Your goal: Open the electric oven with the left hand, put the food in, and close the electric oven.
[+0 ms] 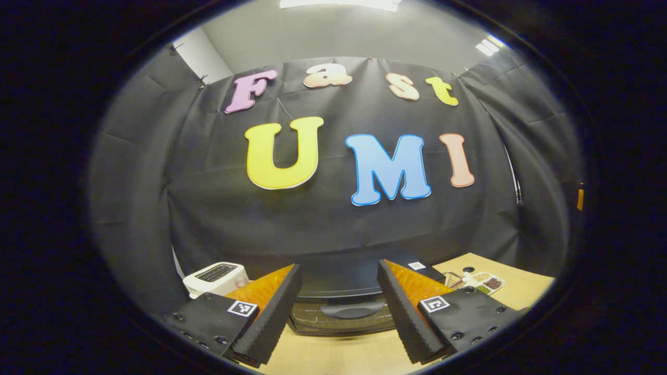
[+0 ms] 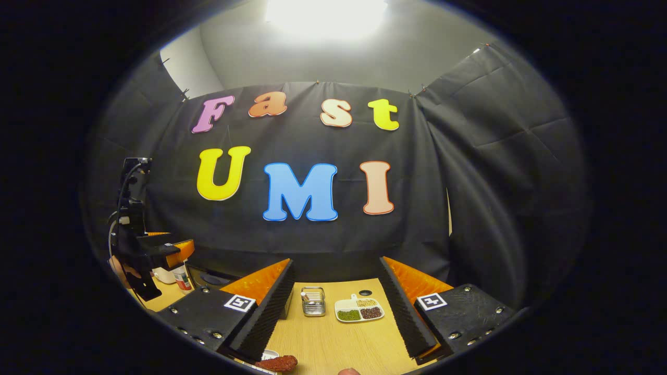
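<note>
So far nothing looks done: the black glass-fronted electric oven (image 1: 341,307), low centre in the left gripper view, sits closed between the spread, empty left gripper (image 1: 338,307), while the right gripper (image 2: 336,307) gapes empty above the reddish-brown food (image 2: 276,363) at bottom edge

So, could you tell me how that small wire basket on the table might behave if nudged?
The wire basket looks light, so it would probably slide on the smooth table. Standing upright and fairly narrow, it might tip if pushed high.
</note>
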Demonstrator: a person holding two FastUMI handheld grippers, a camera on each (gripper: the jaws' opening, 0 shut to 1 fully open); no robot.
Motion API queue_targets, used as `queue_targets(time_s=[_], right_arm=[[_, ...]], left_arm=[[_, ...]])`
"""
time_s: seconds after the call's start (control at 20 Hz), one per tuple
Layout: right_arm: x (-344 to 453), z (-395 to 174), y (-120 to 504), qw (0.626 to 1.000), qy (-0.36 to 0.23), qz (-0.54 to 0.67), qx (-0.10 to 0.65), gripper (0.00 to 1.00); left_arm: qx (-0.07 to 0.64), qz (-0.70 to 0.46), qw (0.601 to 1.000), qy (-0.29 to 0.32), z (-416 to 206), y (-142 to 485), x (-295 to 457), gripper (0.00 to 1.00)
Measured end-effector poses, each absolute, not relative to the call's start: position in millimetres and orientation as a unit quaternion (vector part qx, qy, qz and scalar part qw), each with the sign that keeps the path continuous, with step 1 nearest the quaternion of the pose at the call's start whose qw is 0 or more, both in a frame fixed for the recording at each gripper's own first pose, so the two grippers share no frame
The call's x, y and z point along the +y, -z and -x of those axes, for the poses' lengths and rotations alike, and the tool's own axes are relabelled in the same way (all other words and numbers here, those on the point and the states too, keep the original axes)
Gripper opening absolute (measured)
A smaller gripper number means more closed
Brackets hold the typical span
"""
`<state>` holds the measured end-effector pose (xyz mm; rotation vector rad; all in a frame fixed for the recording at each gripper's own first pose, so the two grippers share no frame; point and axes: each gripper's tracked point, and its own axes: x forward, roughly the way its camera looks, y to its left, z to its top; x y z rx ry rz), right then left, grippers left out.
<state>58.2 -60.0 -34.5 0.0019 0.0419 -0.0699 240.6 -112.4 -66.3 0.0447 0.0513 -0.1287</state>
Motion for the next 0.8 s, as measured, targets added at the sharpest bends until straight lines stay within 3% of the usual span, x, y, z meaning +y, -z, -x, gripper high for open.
queue_targets(time_s=[0.45, 0.8], right_arm=[[-57.2, -66.8, 39.8, 0.996, 0.075, 0.031, 0.045, 0.97], [-63.9, -61.7, 45.1, 0.993, 0.095, 0.032, 0.057, 0.97]], left_arm=[[0.106, -0.012, 0.990, 0.089, -309.6, 165.5, -128.8, 0.98], [0.119, -0.010, 0.989, 0.085, -325.0, 192.4, -133.9, 1.00]])
